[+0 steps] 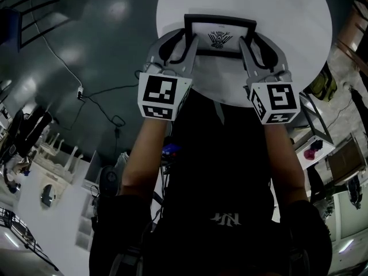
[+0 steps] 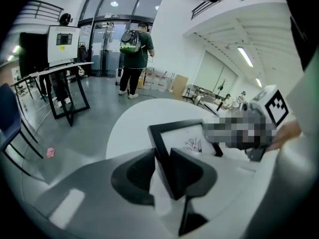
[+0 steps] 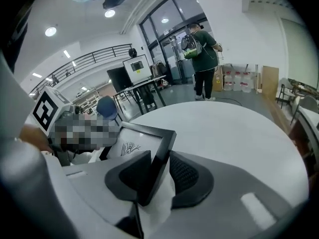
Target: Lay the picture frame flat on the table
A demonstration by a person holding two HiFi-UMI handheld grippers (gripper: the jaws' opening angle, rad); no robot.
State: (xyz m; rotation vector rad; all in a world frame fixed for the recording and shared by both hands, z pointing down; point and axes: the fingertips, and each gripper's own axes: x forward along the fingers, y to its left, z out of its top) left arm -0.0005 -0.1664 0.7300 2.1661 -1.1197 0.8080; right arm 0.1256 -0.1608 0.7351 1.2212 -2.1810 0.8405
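Picture frame (image 1: pixel 219 38) lay near flat at 12 o'clock on the white surface (image 1: pixel 287 16). Left gripper (image 2: pixel 162 171) fingers straddled its 9 o'clock rail, right gripper (image 3: pixel 159 171) fingers its 3 o'clock rail, both spread, not pinching. Judged light, stiff, front possibly fragile; best held by side rails

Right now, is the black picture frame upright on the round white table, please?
Tipped back: the black picture frame shows its front from above; flatness, cannot tell.
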